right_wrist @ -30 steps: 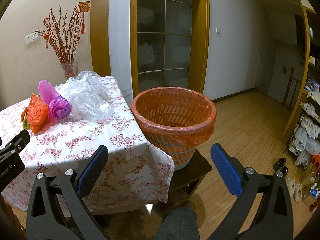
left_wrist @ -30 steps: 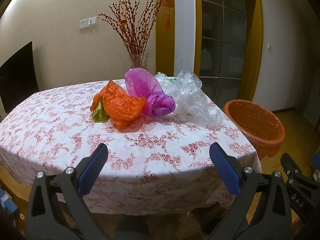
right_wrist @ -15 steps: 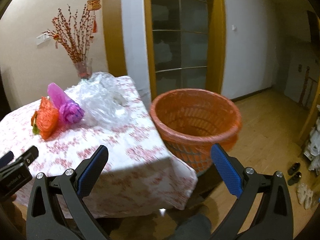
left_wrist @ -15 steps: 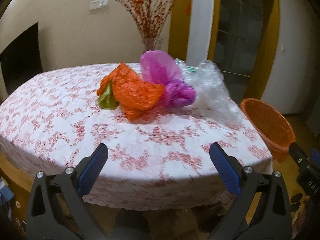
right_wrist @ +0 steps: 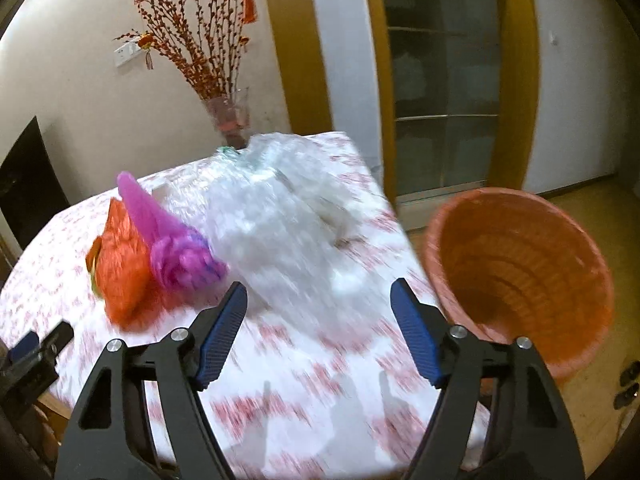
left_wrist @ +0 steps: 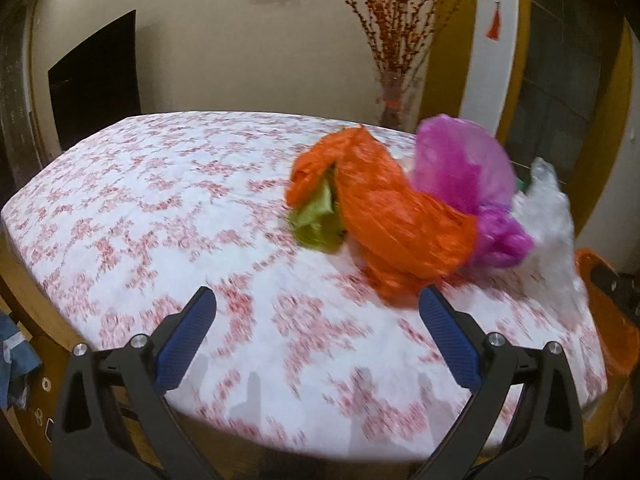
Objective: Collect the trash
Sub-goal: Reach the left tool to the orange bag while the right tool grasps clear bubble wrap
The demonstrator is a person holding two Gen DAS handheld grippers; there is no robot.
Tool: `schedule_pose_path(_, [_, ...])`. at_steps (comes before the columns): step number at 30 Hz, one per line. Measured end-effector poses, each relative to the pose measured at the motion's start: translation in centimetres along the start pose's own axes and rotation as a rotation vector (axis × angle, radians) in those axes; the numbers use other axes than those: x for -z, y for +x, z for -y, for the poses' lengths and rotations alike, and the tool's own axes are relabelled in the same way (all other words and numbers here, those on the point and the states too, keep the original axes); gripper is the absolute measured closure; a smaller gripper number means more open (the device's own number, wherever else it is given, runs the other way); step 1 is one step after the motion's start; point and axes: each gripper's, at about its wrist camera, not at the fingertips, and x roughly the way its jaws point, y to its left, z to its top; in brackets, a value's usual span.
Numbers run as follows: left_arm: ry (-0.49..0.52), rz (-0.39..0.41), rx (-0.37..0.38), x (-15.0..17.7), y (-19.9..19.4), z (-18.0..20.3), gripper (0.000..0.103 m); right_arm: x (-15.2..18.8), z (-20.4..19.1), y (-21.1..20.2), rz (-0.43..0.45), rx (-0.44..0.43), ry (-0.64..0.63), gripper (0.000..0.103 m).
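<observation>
Here, both grippers spread wide over the cloth, gripping nothing.

Filling most of the left wrist view: table (left_wrist: 160, 208) under a white cloth with red flowers. At far right of the right wrist view, off the table's edge: orange basket (right_wrist: 520, 264), mouth tilted toward the lens. Just left of it, mid-frame: clear plastic bag (right_wrist: 280, 228), crumpled, blurred. Right of centre in the left wrist view: orange bag (left_wrist: 396, 220), touching the purple bag (left_wrist: 464, 168) behind it and the small green scrap (left_wrist: 318, 220) at its left. Upper middle, behind the heap: glass vase of red twigs (right_wrist: 230, 114). Low in each frame: left gripper (left_wrist: 318, 304), blue pads far apart, just short of the orange bag; right gripper (right_wrist: 319, 296), equally parted, framing the clear bag's near edge.
</observation>
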Motion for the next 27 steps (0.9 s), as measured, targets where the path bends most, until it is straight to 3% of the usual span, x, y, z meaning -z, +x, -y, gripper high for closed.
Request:
schedule_pose_path(7, [0.019,0.017,0.018,-1.5,1.7,-0.2,0.004,-3.0,-2.1,4.7,-0.031,-0.034,-0.014,0.032])
schedule_pose_path(9, [0.023,0.018,0.036,-1.8,2.2,-0.1,0.004,-2.8,-2.1,5.9,-0.076,-0.039,-0.032,0.066])
schedule_pose_path(12, [0.023,0.014,0.057,-2.3,2.8,0.0,0.004,-2.3,-1.6,6.3,-0.104,-0.062,-0.03,0.094])
schedule_pose_path(16, [0.014,0.003,0.087,-2.7,3.6,0.2,0.007,-2.3,-1.1,4.2,-0.049,-0.082,-0.044,0.101])
schedule_pose_path(21, [0.01,-0.055,0.137,-3.3,5.1,1.0,0.035,-2.7,-0.6,1.7,0.016,-0.092,-0.052,0.101])
schedule_pose_path(27, [0.005,-0.104,0.189,-4.0,6.5,2.2,0.039,-2.6,-0.1,0.2,0.041,-0.086,-0.053,0.101])
